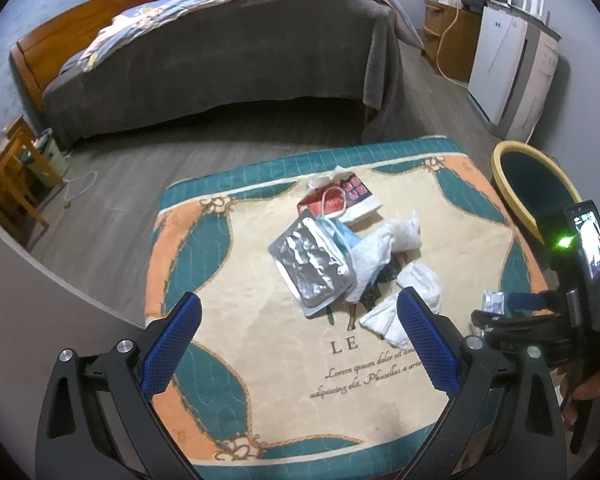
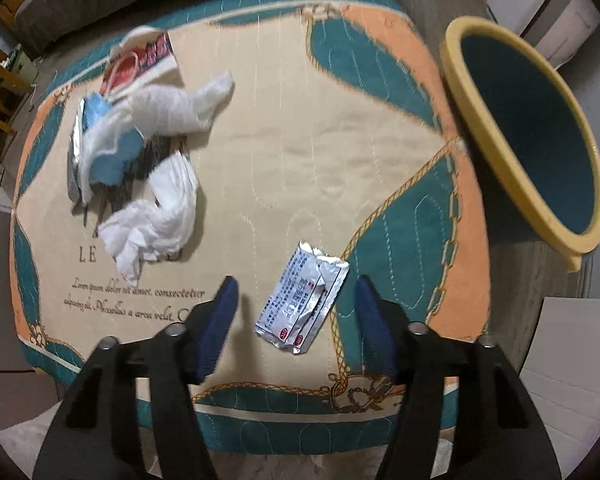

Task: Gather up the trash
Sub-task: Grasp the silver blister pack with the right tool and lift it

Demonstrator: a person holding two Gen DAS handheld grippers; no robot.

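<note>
A pile of trash lies on the patterned mat (image 1: 260, 360): a silver foil pouch (image 1: 312, 268), a blue face mask (image 1: 342, 236), white crumpled tissues (image 1: 404, 312), and a red printed wrapper (image 1: 340, 196). My left gripper (image 1: 300, 344) is open above the mat, just short of the pile. A small silver sachet (image 2: 304, 300) lies on the mat (image 2: 300, 160) near its front edge. My right gripper (image 2: 296, 316) is open with its fingers on either side of the sachet, not closed on it. The right gripper also shows in the left wrist view (image 1: 512, 308).
A bin with a yellow rim and teal inside (image 2: 532, 132) stands at the mat's right edge, also in the left wrist view (image 1: 540, 188). A bed (image 1: 228, 60) stands behind. Wooden furniture (image 1: 8, 172) is at left, a white appliance (image 1: 504, 64) at right.
</note>
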